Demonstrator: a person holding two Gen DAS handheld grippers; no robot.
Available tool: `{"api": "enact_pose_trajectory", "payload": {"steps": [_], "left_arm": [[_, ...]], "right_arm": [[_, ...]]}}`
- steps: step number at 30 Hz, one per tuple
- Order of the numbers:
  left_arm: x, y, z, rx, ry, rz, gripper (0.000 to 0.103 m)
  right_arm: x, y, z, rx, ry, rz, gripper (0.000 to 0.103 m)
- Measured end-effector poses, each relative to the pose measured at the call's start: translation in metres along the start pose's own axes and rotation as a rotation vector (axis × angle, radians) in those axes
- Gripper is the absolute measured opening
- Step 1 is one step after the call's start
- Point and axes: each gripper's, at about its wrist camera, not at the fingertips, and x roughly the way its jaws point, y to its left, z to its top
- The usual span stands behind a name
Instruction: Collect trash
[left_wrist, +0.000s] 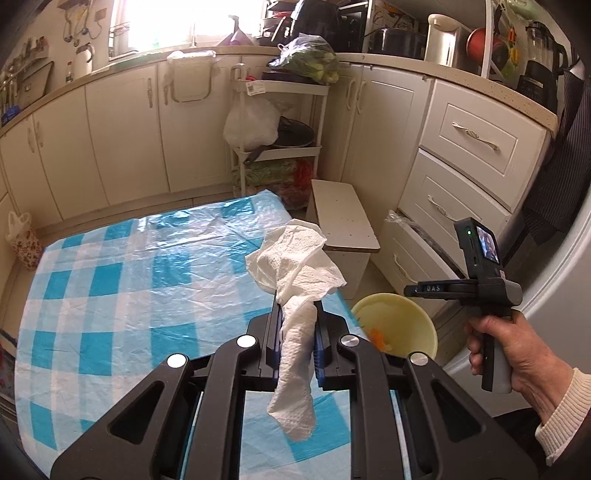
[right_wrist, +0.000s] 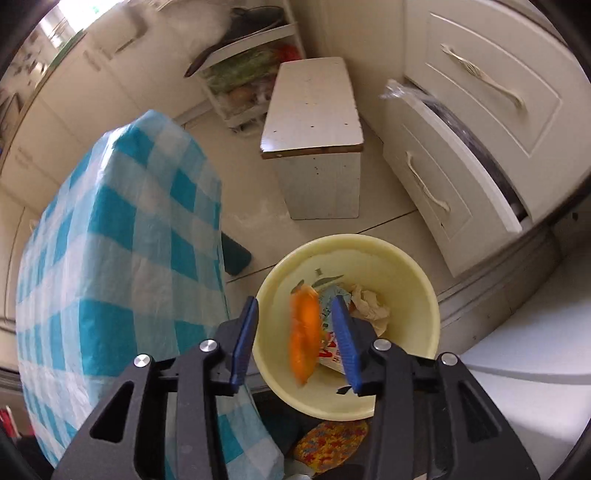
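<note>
Right now the trash sits in two places. An orange scrap (right_wrist: 304, 332), blurred, hangs between the spread pads of the right tool (right_wrist: 295, 338) in the lower centre of the right wrist view, touching neither pad as far as the blur allows, directly over a pale yellow bin (right_wrist: 417, 295). Inside the bin lie a printed wrapper (right_wrist: 330, 356) and a crumpled brownish paper (right_wrist: 371, 304). The other piece, a white paper towel (left_wrist: 299, 295), is pinched by the left tool (left_wrist: 297, 325) at lower centre of the left wrist view; its jaws are pressed nearly together on the towel's middle, with a crumpled mass standing above them and a twisted tail hanging below. Under that tool spreads the table (left_wrist: 129, 288), covered with a blue and white checked plastic cloth. To the right in the same view, the bin's rim shows just beside the table edge, and a hand (left_wrist: 517, 354) in a cream ribbed cuff grips the right tool's handle, which carries a small lit screen. Beyond the bin a white stool (right_wrist: 314, 122) stands on the tiled floor, and at the right of the right wrist view a lower drawer (right_wrist: 450, 192) is pulled partly out. Cream cabinets (left_wrist: 122, 140) and a white rack (left_wrist: 280, 147) with pans and bags fill the upper part of the left wrist view.
</note>
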Motion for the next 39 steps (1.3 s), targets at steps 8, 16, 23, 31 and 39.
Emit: {"api": "enact_pose_trajectory", "payload": {"steps": [8, 16, 23, 31, 39], "left_arm": [[0.07, -0.072, -0.002, -0.002, 0.138, -0.171, 0.013], [0.158, -0.127, -0.009, -0.064, 0.32, -0.238, 0.013], [0.214, -0.148, -0.009, -0.113, 0.44, -0.215, 0.044], [0.173, -0.119, -0.002, -0.137, 0.36, -0.208, 0.064], [0.051, -0.055, -0.005, -0.034, 0.137, 0.026, 0.095]], "right_arm": [[-0.089, 0.002, 0.009, 0.033, -0.385, 0.071, 0.071], [-0.142, 0.0, 0.008, 0.03, -0.66, 0.009, 0.076], [-0.144, -0.001, 0.013, 0.005, -0.672, -0.022, 0.076], [-0.142, -0.001, 0.011, 0.006, -0.695, -0.05, 0.083], [-0.145, 0.04, -0.009, -0.124, -0.654, -0.091, 0.086]]}}
